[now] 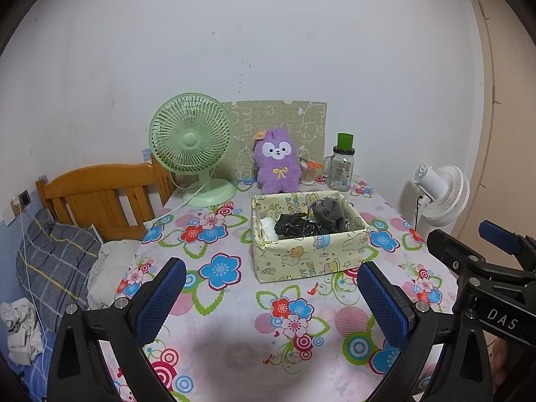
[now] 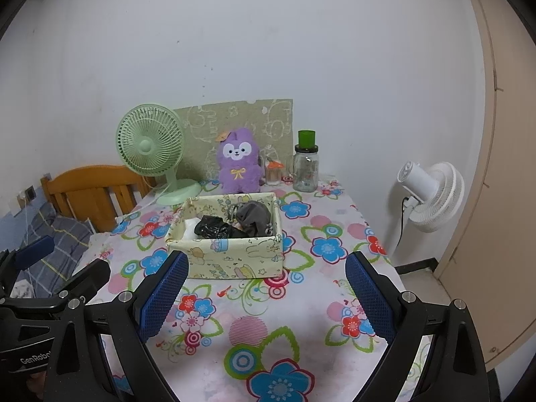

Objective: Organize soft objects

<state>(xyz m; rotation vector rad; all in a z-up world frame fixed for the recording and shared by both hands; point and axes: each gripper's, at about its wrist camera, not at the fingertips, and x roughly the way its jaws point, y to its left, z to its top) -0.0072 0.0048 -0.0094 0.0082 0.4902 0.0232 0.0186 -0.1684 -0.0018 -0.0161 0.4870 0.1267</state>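
Observation:
A pale yellow fabric box [image 1: 301,258] [image 2: 231,258] with cartoon prints stands mid-table, holding a grey soft item [image 1: 330,214] [image 2: 251,219], a crumpled black one [image 1: 294,226] [image 2: 211,227] and something white [image 1: 268,227]. A purple plush toy [image 1: 276,162] [image 2: 238,162] stands upright behind the box by the wall. My left gripper [image 1: 271,298] hovers open over the flowered tablecloth, short of the box, nothing between its blue pads. My right gripper [image 2: 268,291] is likewise open and empty, in front of the box. Each gripper shows at the edge of the other's view.
A green desk fan [image 1: 191,144] [image 2: 150,147] stands back left, a glass jar with green lid [image 1: 341,167] [image 2: 305,165] and a small cup back right. A white fan [image 1: 442,194] [image 2: 428,194] stands off the table's right edge. A wooden headboard [image 1: 100,197] and bed lie left.

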